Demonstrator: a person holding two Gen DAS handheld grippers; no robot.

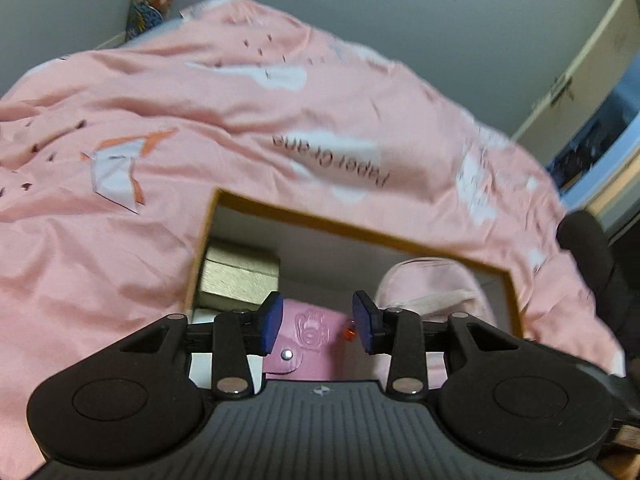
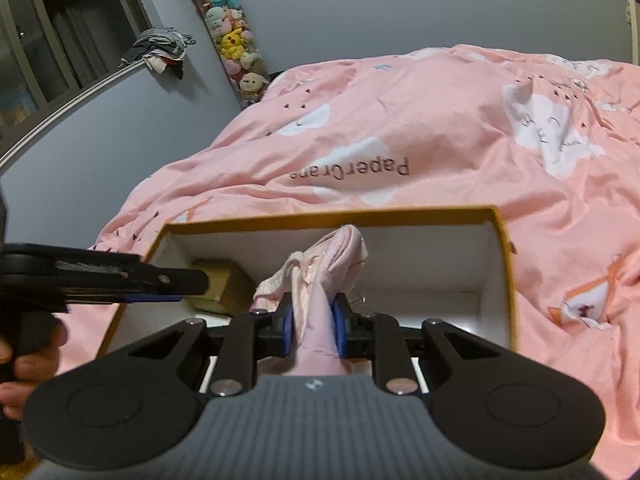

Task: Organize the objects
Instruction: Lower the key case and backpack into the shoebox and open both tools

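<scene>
An orange-rimmed cardboard box [image 1: 360,232] with white walls sits on the pink bed; it also shows in the right wrist view [image 2: 332,216]. Inside lie a gold box [image 1: 236,276], a pink snap pouch [image 1: 308,344] and a pale pink cloth [image 1: 432,288]. My left gripper [image 1: 316,326] is open, its blue pads either side of the pouch and above it, holding nothing. My right gripper [image 2: 314,330] is shut on the pale pink cloth [image 2: 320,276], which bunches up above the box interior. The left gripper [image 2: 156,286] reaches into the box's left side, over the gold box [image 2: 224,284].
A pink duvet [image 2: 400,132] with white clouds and lettering covers the bed around the box. A clear tube of plush toys [image 2: 232,40] stands in the far corner. A window [image 2: 48,40] is at the left, a wardrobe [image 1: 580,72] at the right.
</scene>
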